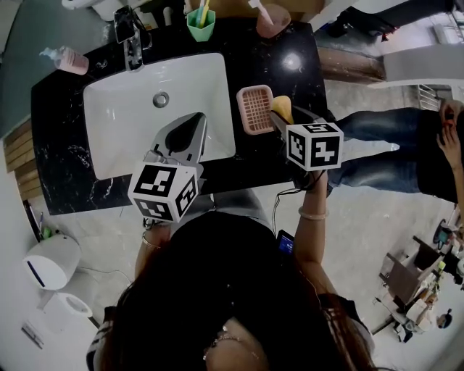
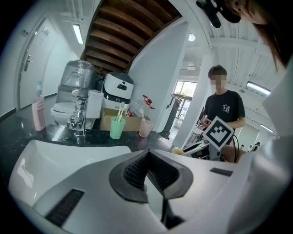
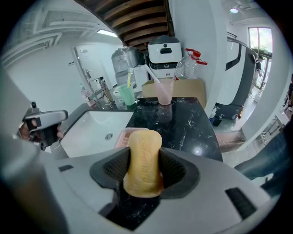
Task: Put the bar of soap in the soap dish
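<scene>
A yellow bar of soap stands upright between the jaws of my right gripper, which is shut on it. In the head view this gripper holds the soap over the black counter, just right of the pink ribbed soap dish. The dish shows partly behind the soap, beside the white sink. My left gripper hangs over the sink's front edge. Its jaws are shut with nothing between them.
A chrome faucet, a green cup with toothbrushes, a pink cup and a pink pump bottle stand along the back of the counter. A person is close to the counter's right end. A white bin stands on the floor at left.
</scene>
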`<state>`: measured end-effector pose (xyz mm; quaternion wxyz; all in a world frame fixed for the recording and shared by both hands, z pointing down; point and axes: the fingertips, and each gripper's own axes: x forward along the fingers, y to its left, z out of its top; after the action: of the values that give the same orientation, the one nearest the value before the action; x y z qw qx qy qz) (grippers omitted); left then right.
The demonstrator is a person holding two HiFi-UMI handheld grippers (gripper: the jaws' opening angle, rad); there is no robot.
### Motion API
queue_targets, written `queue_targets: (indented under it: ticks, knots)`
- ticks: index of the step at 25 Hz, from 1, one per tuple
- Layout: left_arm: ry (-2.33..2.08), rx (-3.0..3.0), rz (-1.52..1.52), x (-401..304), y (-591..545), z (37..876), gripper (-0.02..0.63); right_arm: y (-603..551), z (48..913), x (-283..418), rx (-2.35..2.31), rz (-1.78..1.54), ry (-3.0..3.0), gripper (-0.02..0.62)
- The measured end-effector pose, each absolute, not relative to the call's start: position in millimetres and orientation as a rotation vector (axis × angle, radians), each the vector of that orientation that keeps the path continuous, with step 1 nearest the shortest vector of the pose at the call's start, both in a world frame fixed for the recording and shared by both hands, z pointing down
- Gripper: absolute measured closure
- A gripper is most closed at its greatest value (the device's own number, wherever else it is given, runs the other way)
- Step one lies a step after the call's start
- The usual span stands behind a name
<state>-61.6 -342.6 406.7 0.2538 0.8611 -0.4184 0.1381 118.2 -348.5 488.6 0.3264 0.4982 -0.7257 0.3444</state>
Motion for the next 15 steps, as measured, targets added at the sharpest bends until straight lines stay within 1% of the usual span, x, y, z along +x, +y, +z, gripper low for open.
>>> queue_targets:
  ticks: [15]
  knots:
    - [-1.216, 2.289, 0.364, -85.7, -338.2, 408.3, 0.603, -360.6, 497.4, 83.1, 1.195, 0.874, -1.941, 0.393]
